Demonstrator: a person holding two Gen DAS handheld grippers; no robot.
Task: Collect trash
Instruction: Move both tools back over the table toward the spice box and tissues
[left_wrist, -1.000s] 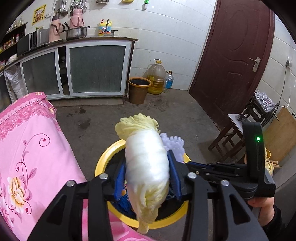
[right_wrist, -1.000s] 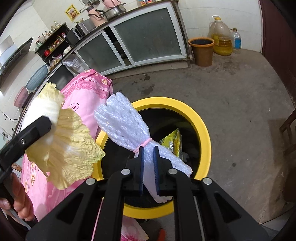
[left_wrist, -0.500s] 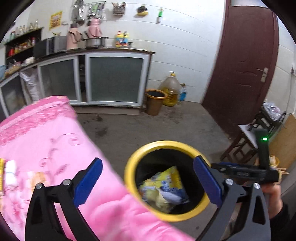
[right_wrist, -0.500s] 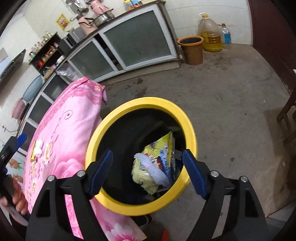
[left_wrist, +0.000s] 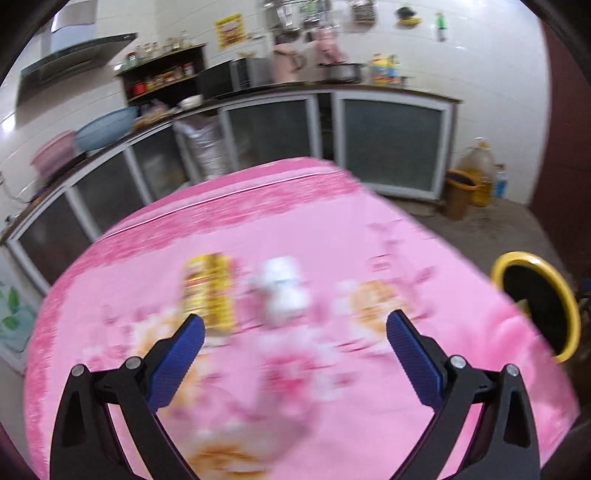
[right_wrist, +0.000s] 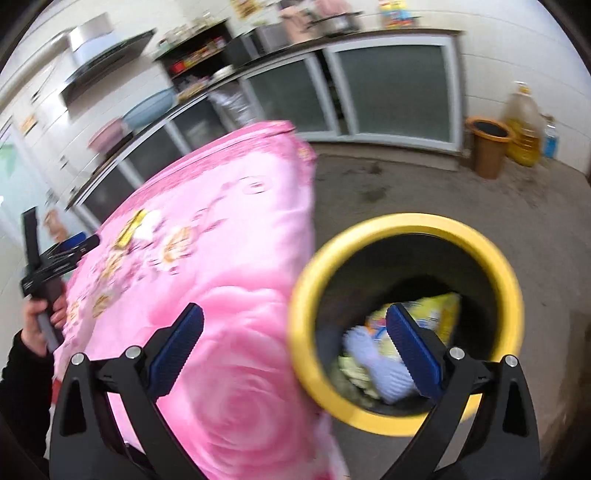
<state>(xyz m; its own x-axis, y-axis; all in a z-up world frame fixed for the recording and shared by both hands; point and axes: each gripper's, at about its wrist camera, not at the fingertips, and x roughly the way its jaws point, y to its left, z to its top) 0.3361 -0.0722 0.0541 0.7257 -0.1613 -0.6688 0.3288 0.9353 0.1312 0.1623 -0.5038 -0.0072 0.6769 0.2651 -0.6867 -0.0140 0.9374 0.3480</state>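
Trash waits on the pink cloth (left_wrist: 295, 229): a yellow packet (left_wrist: 209, 291) beside a white wad (left_wrist: 282, 291). Left gripper (left_wrist: 295, 345) and right gripper (right_wrist: 295, 341) gape wide, empty. The soft wad could slip out before reaching the yellow bin (right_wrist: 406, 229).

White tiled walls (left_wrist: 480, 66) are rising behind a counter (left_wrist: 295, 88) running across the upper frame over glass-fronted cabinets (left_wrist: 391, 147), with grey concrete floor (right_wrist: 424, 192) spreading at right toward a dark red door (left_wrist: 569, 147).
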